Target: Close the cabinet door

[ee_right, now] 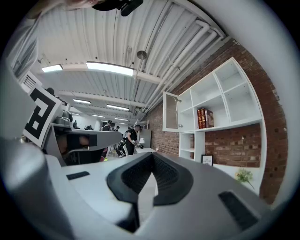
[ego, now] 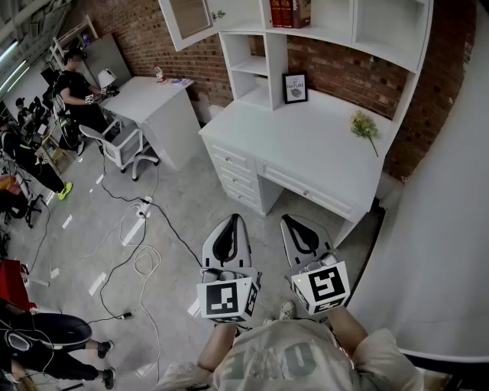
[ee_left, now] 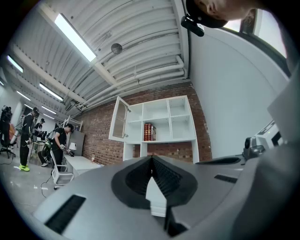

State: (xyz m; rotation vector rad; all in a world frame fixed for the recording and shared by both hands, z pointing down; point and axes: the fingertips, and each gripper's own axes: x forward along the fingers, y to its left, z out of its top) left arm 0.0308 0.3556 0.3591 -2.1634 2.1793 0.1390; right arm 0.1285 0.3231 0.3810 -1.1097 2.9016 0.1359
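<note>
The white cabinet door (ego: pixel 191 19) with a glass pane stands swung open at the upper left of the white hutch (ego: pixel 336 23) above the desk. It also shows in the left gripper view as the cabinet door (ee_left: pixel 119 119) and in the right gripper view as the cabinet door (ee_right: pixel 171 111). My left gripper (ego: pixel 233 219) and right gripper (ego: pixel 289 220) hang side by side in front of the person's chest, well short of the desk. Both point toward the hutch. Left gripper (ee_left: pixel 151 159) and right gripper (ee_right: pixel 151 157) are both shut with nothing between the jaws.
The white desk (ego: pixel 306 145) carries a framed picture (ego: pixel 295 87) and yellow flowers (ego: pixel 364 126); books (ego: pixel 289 11) stand in the hutch. A second desk (ego: pixel 153 95), an office chair (ego: pixel 118 145) and floor cables (ego: pixel 141 229) lie left. A white wall (ego: pixel 443 229) is at right.
</note>
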